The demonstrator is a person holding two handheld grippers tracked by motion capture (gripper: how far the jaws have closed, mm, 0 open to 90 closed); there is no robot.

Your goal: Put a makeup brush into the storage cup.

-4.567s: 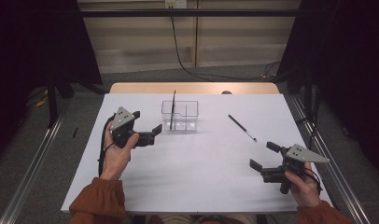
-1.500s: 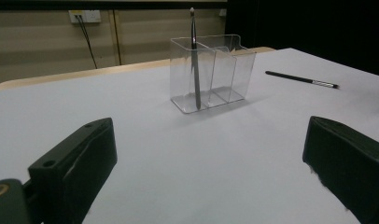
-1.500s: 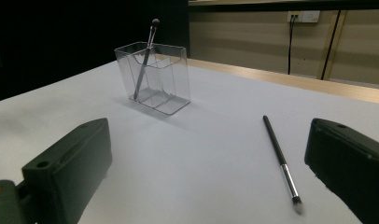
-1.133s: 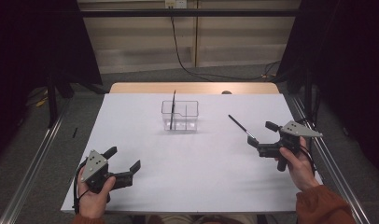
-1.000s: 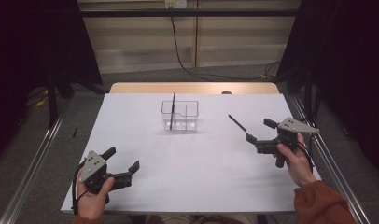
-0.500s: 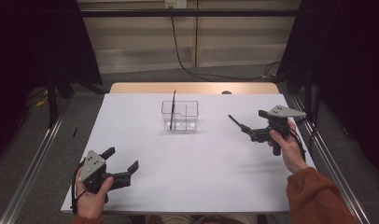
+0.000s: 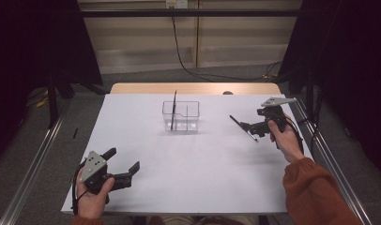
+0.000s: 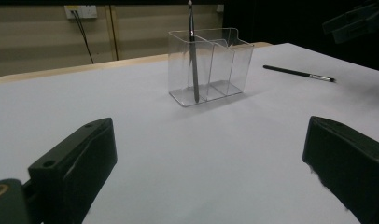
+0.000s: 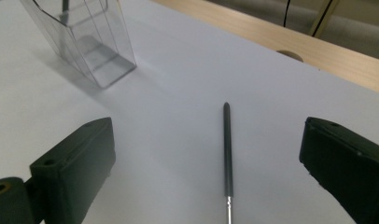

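Observation:
A clear plastic holder (image 7: 186, 116) with compartments stands at the table's far middle, and a dark pen (image 7: 173, 110) stands upright in its left compartment. A second dark pen (image 7: 237, 123) lies flat on the white table to the holder's right. My right gripper (image 7: 252, 121) hovers open over that pen's near end. In the right gripper view the pen (image 9: 227, 149) lies between the wide-apart jaws, untouched, with the holder (image 9: 85, 37) at upper left. My left gripper (image 7: 123, 159) rests open near the front left edge. Its view shows the holder (image 8: 211, 65) and the lying pen (image 8: 297, 73) far ahead.
The white table (image 7: 188, 168) has a wooden strip (image 7: 193, 88) along its far edge. Metal rails (image 7: 34, 159) run along both sides, and a black cable (image 7: 179, 42) hangs on the back wall.
My right gripper has moved forward and left until its jaws stand over the lying pen. The left gripper, earlier beside the holder, has stayed near the front edge for the last second.

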